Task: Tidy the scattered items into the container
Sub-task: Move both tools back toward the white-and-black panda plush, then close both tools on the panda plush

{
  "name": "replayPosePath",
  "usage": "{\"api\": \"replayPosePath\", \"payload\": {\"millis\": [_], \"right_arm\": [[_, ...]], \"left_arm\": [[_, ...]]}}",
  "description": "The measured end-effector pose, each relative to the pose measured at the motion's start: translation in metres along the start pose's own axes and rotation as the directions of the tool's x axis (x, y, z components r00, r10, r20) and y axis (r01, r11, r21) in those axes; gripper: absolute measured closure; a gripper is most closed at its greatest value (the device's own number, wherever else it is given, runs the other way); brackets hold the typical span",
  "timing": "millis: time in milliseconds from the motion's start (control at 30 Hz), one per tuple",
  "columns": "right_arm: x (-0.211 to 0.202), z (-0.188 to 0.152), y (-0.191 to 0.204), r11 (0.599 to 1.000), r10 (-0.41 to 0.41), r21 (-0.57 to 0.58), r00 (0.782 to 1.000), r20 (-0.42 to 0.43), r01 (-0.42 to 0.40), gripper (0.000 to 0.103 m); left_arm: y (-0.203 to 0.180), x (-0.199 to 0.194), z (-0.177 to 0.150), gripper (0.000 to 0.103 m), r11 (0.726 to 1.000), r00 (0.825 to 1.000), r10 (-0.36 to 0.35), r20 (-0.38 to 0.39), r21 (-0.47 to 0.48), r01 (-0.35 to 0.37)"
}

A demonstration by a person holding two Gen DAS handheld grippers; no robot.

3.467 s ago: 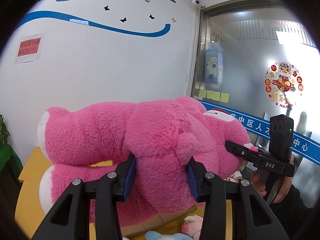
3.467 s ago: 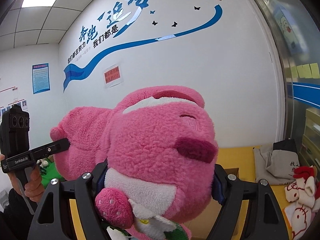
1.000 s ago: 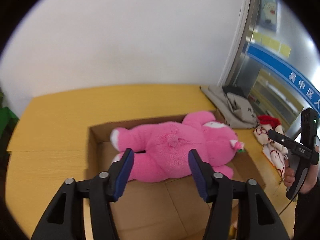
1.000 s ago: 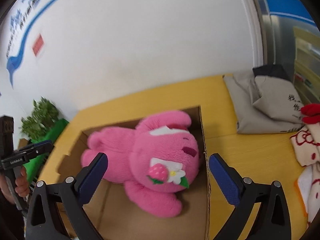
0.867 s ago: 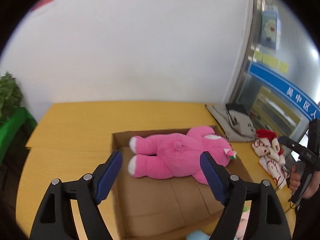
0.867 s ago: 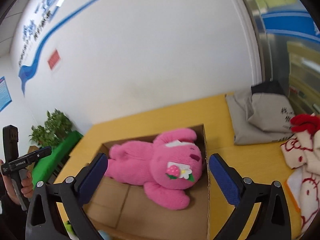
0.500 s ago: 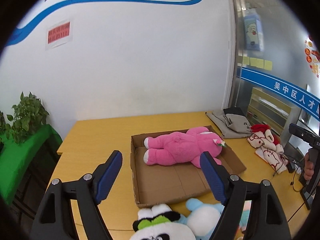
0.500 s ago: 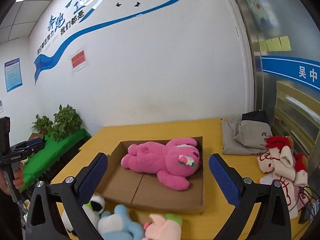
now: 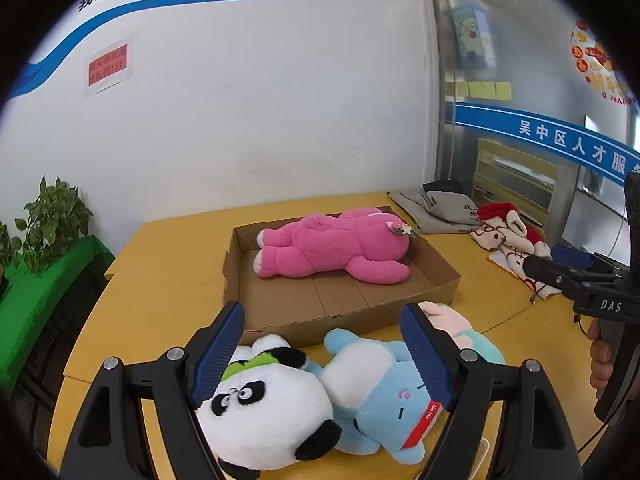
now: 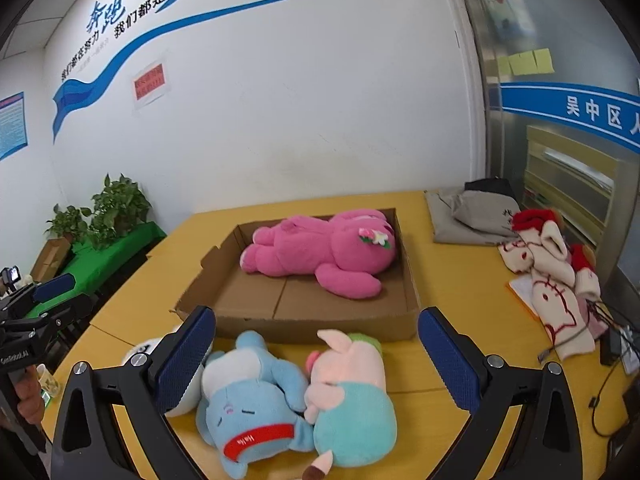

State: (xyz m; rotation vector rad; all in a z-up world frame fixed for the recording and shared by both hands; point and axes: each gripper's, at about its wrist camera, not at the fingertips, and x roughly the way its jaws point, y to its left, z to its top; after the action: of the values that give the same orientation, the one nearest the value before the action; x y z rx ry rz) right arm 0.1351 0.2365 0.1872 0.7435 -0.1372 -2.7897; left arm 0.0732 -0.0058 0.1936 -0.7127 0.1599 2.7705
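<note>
A big pink plush bear (image 9: 336, 249) lies on its side in the shallow cardboard box (image 9: 444, 276) on the yellow table; it also shows in the right wrist view (image 10: 324, 252), inside the box (image 10: 410, 280). In front of the box lie a panda plush (image 9: 264, 408), a blue plush (image 9: 384, 396) (image 10: 252, 396) and a pink-and-green plush (image 9: 468, 334) (image 10: 352, 396). My left gripper (image 9: 322, 354) is open and empty above the panda and blue plush. My right gripper (image 10: 316, 354) is open and empty above the blue and pink-green plush.
A grey cloth bag (image 10: 472, 216) and a red-and-cream plush pile (image 10: 548, 276) lie at the table's right. Cables and a black box (image 10: 608, 344) lie at the right edge. Potted plants on a green stand (image 10: 104, 240) are at the left.
Both grippers let go of the pink bear, which now lies in the box, and pulled back and up. The plush toys in front of the box came into view.
</note>
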Motion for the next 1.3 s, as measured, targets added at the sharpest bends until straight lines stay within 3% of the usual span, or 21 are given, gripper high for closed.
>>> {"api": "replayPosePath", "payload": {"millis": [167, 500, 733, 967, 1100, 1200, 1300], "right_arm": [[0.006, -0.014, 0.001, 0.998, -0.066, -0.014, 0.997, -0.027, 0.065, 0.000], [0.023, -0.027, 0.012, 0.993, -0.094, -0.075, 0.994, -0.055, 0.090, 0.000], [0.033, -0.035, 0.024, 0.989, -0.094, -0.119, 0.992, -0.078, 0.084, 0.000], [0.040, -0.042, 0.025, 0.992, -0.080, -0.111, 0.991, -0.110, 0.068, 0.000], [0.047, -0.047, 0.027, 0.994, -0.043, -0.105, 0.989, -0.143, 0.029, 0.000], [0.051, -0.051, 0.039, 0.991, 0.057, -0.109, 0.983, -0.172, -0.077, 0.000], [0.055, -0.057, 0.061, 0.970, 0.165, -0.145, 0.965, -0.204, -0.197, 0.000]], "left_arm": [[-0.008, 0.020, -0.014, 0.023, 0.997, 0.997, -0.071, -0.030, -0.037, 0.070], [0.003, 0.034, -0.035, 0.023, 0.993, 0.994, -0.070, -0.083, -0.101, 0.062], [0.019, 0.034, -0.049, 0.023, 0.994, 0.995, -0.031, -0.100, -0.111, 0.019], [0.054, 0.040, -0.067, 0.023, 0.982, 0.988, -0.064, -0.141, -0.184, 0.038], [0.073, 0.046, -0.079, 0.023, 0.968, 0.980, -0.097, -0.173, -0.247, 0.053], [0.088, 0.051, -0.087, 0.023, 0.951, 0.974, -0.129, -0.188, -0.303, 0.067], [0.108, 0.054, -0.094, 0.023, 0.930, 0.969, -0.150, -0.194, -0.360, 0.072]]}}
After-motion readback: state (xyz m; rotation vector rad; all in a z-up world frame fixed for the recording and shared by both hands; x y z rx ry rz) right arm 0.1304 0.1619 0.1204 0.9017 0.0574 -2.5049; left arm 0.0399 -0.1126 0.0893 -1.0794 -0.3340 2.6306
